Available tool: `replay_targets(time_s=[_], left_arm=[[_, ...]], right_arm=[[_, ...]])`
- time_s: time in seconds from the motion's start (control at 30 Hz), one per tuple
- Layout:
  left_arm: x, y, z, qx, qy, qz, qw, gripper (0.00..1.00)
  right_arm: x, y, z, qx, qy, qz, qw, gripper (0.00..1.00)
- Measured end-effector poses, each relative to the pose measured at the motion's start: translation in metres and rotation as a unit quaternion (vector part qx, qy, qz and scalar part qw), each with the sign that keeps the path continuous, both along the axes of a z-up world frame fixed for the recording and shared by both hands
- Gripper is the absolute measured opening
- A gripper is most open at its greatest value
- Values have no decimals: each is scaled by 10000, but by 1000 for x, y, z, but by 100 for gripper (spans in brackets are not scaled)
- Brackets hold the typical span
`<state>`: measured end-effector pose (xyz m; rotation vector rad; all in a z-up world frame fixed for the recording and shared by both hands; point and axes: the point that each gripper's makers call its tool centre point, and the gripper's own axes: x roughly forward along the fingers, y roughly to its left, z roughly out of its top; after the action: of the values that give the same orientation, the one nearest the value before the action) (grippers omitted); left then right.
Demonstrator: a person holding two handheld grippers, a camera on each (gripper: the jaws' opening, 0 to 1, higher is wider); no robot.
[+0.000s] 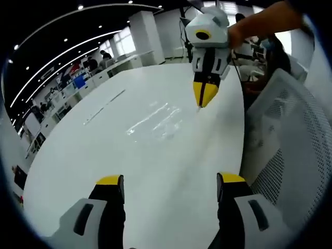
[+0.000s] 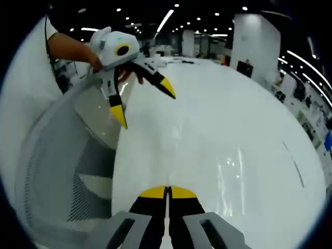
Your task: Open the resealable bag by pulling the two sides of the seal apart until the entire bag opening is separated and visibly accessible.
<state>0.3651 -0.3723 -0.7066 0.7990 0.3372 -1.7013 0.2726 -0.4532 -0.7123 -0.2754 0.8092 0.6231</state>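
A clear resealable bag (image 1: 155,122) lies flat on the white table (image 1: 104,155), visible mostly as glints. In the left gripper view, my left gripper (image 1: 170,179) stands open low over the table, well short of the bag. My right gripper (image 1: 205,94) comes down from the top with its yellow tips shut at the bag's right edge; I cannot tell whether film is pinched. In the right gripper view, the right gripper (image 2: 167,192) is shut, with the bag (image 2: 231,171) just to its right. The left gripper (image 2: 142,102) hangs open beyond it, held by a hand (image 2: 78,52).
A white mesh chair (image 1: 290,145) stands against the table's edge, also in the right gripper view as the chair (image 2: 52,171). Office desks, pillars and people sit far behind the table (image 2: 233,104). A thin dark line (image 1: 104,108) marks the tabletop.
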Motion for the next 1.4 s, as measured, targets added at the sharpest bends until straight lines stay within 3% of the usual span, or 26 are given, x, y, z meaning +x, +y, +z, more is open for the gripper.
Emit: replay_targets(time_s=[0.3, 0.67, 0.93, 1.4], left_arm=[[-12, -11, -2, 90, -355, -488, 9981, 59], [-22, -17, 1, 58, -653, -971, 9931, 36], [-31, -14, 2, 144, -709, -1319, 9886, 7], [-38, -16, 3, 204, -749, -1492, 9858, 1]], right_arm=[[-6, 13, 8, 69, 32, 404, 9992, 0], [-9, 22, 16, 113, 35, 659, 9978, 0], [-14, 20, 19, 140, 96, 668, 9976, 0], [-13, 22, 17, 385, 252, 342, 9984, 0]])
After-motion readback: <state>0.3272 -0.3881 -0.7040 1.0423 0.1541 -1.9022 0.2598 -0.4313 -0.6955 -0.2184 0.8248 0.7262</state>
